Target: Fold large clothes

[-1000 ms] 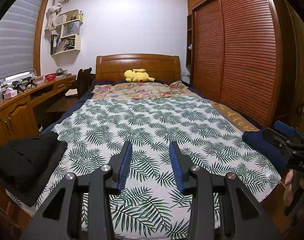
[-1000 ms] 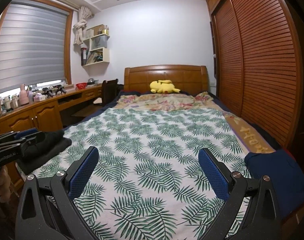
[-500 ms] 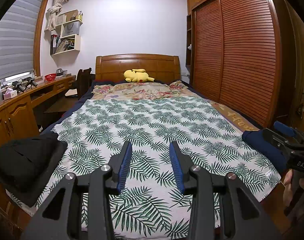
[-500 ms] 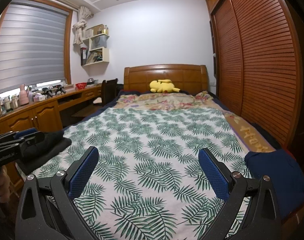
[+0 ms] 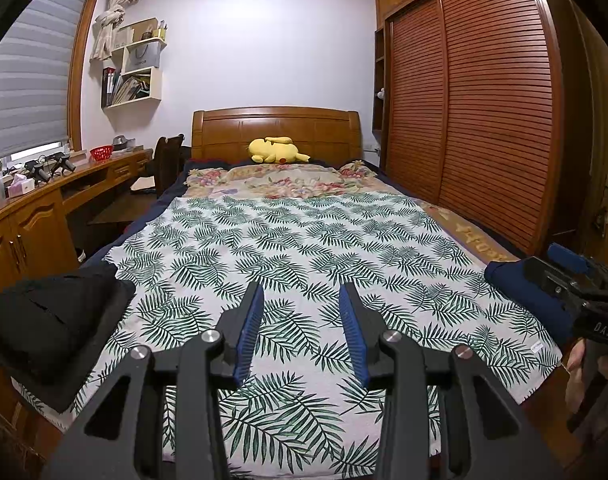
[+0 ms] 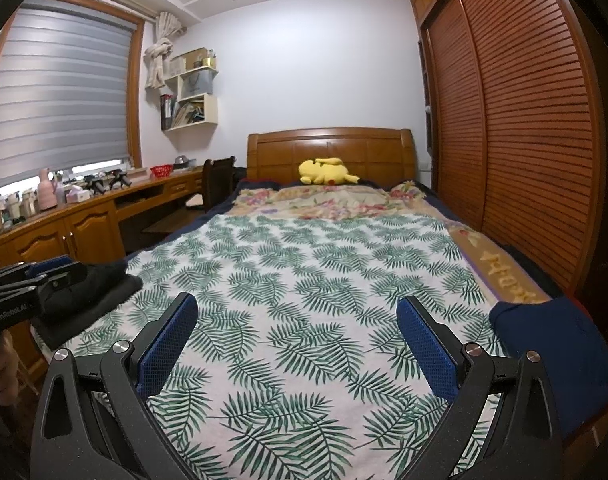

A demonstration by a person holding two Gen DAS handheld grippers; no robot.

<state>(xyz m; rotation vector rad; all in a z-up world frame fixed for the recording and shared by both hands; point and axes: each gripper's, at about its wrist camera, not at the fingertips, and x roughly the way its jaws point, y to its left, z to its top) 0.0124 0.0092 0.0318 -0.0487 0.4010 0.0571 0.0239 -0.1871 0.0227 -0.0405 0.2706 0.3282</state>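
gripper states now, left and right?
Left claw: open, narrow gap, holding nothing.
Right claw: open wide, holding nothing.

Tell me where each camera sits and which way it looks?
Left wrist view: sits on the left tongs, facing up the bed toward the headboard; its own two fingers show, partly open, and the right tongs with a hand peek in at the right edge.
Right wrist view: sits on the right tongs, facing the same way; its fingers are wide open, and the left tongs show at the left edge.
Both share the leaf-print sheet, yellow plush toy, black garment and navy garment.
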